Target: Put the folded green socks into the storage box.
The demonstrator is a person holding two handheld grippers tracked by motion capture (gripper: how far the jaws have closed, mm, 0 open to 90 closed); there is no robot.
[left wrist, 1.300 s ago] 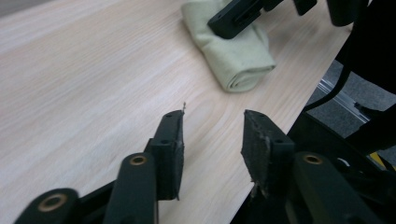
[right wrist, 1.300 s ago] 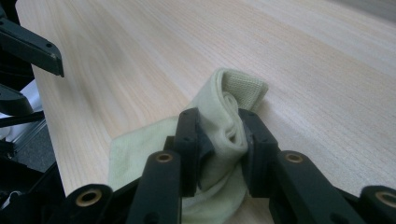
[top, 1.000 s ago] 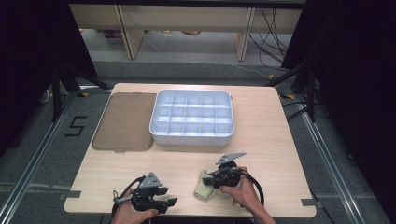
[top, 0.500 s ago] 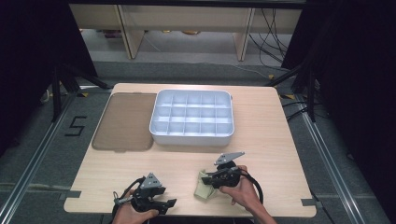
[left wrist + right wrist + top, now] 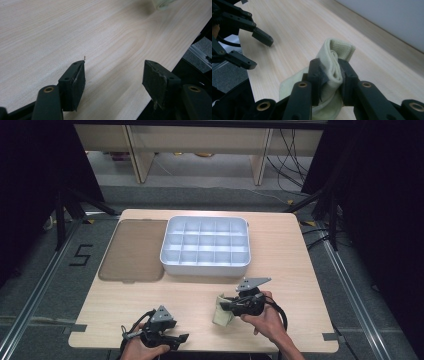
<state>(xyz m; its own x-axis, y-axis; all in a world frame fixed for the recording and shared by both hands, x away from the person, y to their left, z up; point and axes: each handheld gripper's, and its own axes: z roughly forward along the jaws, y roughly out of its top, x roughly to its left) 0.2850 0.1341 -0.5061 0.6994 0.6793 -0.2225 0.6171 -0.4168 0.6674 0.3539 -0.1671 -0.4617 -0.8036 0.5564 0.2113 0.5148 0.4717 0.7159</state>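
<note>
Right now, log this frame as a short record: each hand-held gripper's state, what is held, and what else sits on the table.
left hand-held gripper: open, empty, jaws wide apart over bare wood near the table's front edge
right hand-held gripper: shut on folded cloth
folded cloth: pale yellow-green, pinched between the jaws
compartment tray: white, gridded, every cell looks empty
brown mat: flat, just left of the tray
table: light wood

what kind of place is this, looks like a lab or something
Probably a lab or data-recording station, not a home: a bare wooden table ringed by black curtains, a taped "5" on the grey floor, loose cables behind, and a person working hand-held grippers.
</note>
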